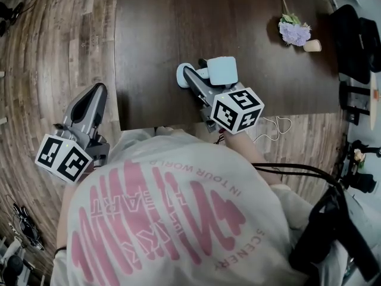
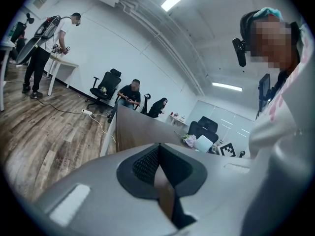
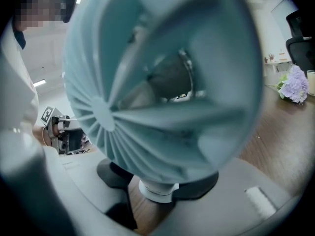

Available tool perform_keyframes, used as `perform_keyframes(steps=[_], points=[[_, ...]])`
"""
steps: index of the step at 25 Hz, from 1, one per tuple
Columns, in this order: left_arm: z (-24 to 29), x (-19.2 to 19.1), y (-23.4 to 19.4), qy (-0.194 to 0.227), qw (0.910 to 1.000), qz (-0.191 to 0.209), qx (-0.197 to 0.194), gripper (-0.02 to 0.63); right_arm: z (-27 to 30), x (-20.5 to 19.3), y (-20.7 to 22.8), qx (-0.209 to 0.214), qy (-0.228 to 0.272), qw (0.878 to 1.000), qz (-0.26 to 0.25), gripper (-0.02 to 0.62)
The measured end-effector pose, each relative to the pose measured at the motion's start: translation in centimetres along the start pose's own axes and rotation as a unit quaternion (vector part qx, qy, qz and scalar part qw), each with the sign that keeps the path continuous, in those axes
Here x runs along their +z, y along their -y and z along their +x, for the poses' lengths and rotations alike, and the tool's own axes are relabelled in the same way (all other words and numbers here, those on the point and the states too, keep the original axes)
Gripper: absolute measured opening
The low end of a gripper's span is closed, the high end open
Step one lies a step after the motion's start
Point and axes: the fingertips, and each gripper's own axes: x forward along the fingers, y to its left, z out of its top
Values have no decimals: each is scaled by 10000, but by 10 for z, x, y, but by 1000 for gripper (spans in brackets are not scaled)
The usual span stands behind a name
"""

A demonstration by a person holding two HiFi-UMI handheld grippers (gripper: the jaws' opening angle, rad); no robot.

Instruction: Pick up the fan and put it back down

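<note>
Right tongs (image 3: 157,190) around fan (image 3: 162,82) stem

White T-shirt (image 1: 178,219) with pink print; grey left gripper (image 1: 97,91) and right gripper (image 1: 195,71), black-and-white marker cubes (image 1: 62,158).

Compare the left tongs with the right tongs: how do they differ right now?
The right tongs are closed on the white neck of the fan; the left tongs are shut with nothing between them. The right tongs reach over the dark table; the left tongs sit off its edge, above the wood floor. Each carries a marker cube at its back.
</note>
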Motion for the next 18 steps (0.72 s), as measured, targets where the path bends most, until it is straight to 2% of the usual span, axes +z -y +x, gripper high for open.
perform_keyframes(steps=[12,18], points=[[-3,-1,-9,12,10000,-89,27,18,11,-4,-8,-178,-547,9969,-538,216],[-6,-1,-12,68,9998,-170,58,18,12,-7,-10,-285,-667,9943,-784,216]])
